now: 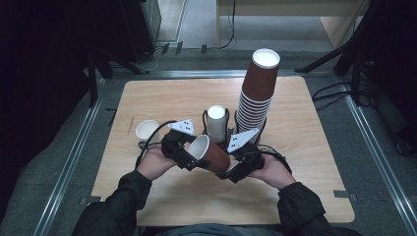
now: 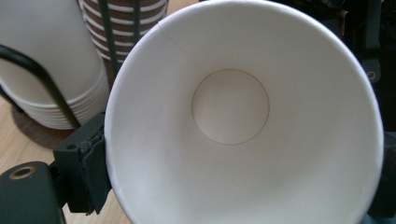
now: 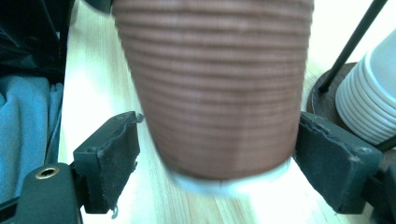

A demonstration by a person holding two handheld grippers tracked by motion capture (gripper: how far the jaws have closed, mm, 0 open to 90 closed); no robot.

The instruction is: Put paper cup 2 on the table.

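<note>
Brown ribbed cup [image 1: 210, 153] sat right at the cams, held on its side just above the counter [image 1: 305, 147], white inside facing the left gripper [image 1: 178, 147]. Behind it, biggest to smallest: tall brown cup stack [image 1: 256, 93] in a wire rack, w/ a shorter white cup stack [image 1: 216, 123] just beside it, then one loose white cup [image 1: 146, 130] off to the left. Left fingers [image 2: 88, 168] clamped on the cup's rim. Right gripper [image 1: 242, 167] was at the base end: its fingers [image 3: 114, 158] looked spread, left one apart from the cup wall, right one v. close, contact unclear.
</note>
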